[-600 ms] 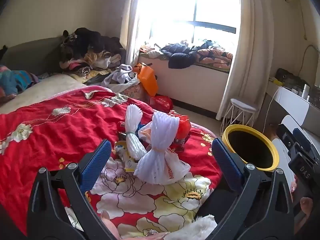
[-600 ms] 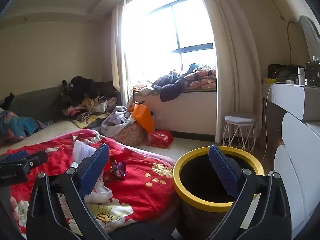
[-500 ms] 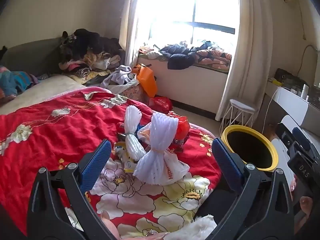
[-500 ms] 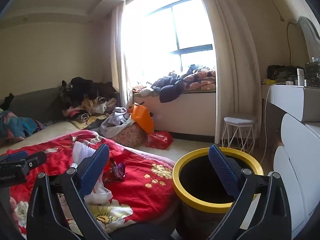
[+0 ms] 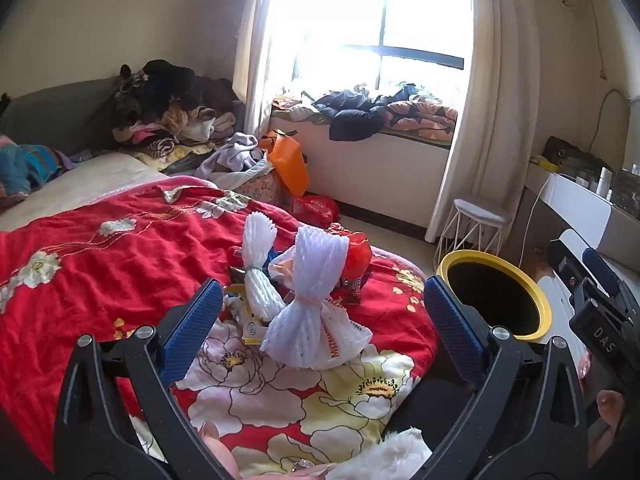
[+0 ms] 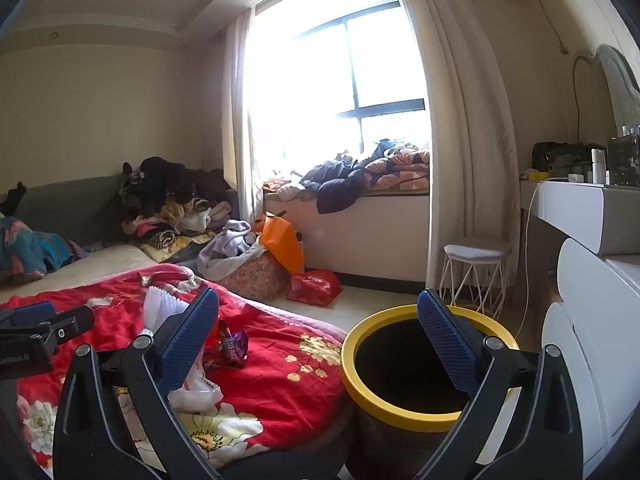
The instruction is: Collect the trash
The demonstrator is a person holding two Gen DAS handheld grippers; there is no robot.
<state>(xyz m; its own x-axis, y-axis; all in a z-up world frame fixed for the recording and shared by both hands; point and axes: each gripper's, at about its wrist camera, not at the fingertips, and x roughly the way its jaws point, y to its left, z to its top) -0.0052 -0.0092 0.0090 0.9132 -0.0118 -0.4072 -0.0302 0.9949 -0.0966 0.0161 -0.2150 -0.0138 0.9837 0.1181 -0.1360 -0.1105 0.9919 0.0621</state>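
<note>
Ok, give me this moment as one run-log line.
left gripper: open, empty, aimed at foam-net trash on bed | right gripper: open, empty, near yellow-rimmed bin | stage: nothing picked yet

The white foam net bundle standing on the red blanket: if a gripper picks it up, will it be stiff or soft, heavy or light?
The white foam net bundle is probably soft and will squash, since it is netted foam pinched by a band. It looks light for its size. Standing on its flared end on the soft red blanket, it may tip if pushed.
</note>
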